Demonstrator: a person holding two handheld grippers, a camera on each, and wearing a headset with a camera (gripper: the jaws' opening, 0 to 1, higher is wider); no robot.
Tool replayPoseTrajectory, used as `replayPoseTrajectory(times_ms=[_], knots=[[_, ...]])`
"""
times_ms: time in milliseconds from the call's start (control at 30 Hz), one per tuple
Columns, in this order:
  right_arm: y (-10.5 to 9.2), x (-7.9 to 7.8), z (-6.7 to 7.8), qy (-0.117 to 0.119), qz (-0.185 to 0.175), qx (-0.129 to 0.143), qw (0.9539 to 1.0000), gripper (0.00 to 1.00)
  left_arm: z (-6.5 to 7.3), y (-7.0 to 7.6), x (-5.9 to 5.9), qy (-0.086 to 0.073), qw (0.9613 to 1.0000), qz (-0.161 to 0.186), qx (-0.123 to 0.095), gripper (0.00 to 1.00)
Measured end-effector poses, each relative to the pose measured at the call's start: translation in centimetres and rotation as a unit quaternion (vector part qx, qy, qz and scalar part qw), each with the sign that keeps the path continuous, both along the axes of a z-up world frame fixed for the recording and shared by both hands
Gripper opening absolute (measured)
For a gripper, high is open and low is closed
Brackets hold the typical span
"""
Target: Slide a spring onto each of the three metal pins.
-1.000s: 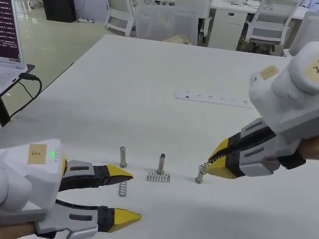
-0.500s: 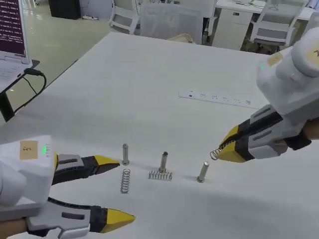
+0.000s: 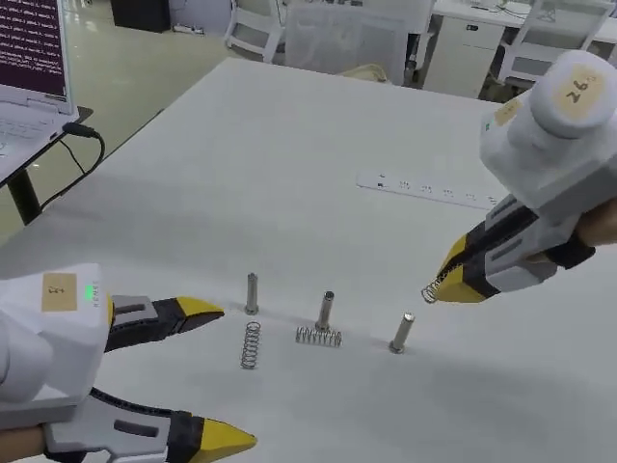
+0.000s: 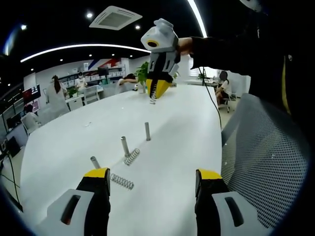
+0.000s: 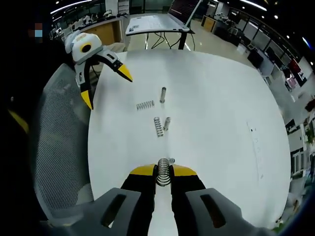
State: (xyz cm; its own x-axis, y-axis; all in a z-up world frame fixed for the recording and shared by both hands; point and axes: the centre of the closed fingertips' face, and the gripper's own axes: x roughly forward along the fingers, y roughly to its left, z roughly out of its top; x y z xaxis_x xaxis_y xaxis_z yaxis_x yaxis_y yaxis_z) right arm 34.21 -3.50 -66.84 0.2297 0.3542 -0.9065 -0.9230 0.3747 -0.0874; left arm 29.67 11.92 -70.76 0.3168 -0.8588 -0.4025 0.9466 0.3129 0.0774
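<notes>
Left gripper is released, jaws wide apart. Three pins stand upright: left pin, middle pin, right pin. First spring lies just beside left pin; second spring lies at the middle pin's base. Right gripper grasps third spring near right pin, clear of it.

The white bench carries three metal pins standing upright in a row toward its near edge: left pin, middle pin, right pin. The first spring lies flat, edgeward of the left pin. The second spring lies at the middle pin's foot, perhaps touching it. A power strip lies toward the far edge.
</notes>
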Motion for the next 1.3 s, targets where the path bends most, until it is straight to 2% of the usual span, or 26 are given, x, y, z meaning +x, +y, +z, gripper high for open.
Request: replayPoseTrajectory(times_ms=[167,300,567,767,833,1300], knots=[[-0.2,0.7,-0.8,0.014,0.013,-0.028,0.9994,0.08,0.0,0.0,-0.1,-0.002,1.0,-0.001,0.003,0.67],[0.0,1.2,-1.4,0.034,0.024,-0.039,0.9984,0.08,0.0,-0.1,-0.1,-0.004,1.0,-0.002,0.006,0.67],[-0.3,1.9,-3.1,0.06,0.036,-0.067,0.9953,0.08,0.0,0.0,-0.1,-0.005,1.0,0.001,0.006,0.68],[-0.6,2.0,-4.3,0.076,0.038,-0.076,0.9935,0.08,-0.1,0.0,0.0,-0.004,1.0,0.002,0.005,0.68],[-0.9,2.1,-4.7,0.075,0.04,-0.084,0.9929,0.08,-0.1,0.0,0.0,-0.004,1.0,0.002,0.005,0.68],[-0.5,2.1,-5.5,0.087,0.044,-0.082,0.9918,0.08,-0.2,0.2,0.1,-0.003,1.0,0.007,0.004,0.66]])
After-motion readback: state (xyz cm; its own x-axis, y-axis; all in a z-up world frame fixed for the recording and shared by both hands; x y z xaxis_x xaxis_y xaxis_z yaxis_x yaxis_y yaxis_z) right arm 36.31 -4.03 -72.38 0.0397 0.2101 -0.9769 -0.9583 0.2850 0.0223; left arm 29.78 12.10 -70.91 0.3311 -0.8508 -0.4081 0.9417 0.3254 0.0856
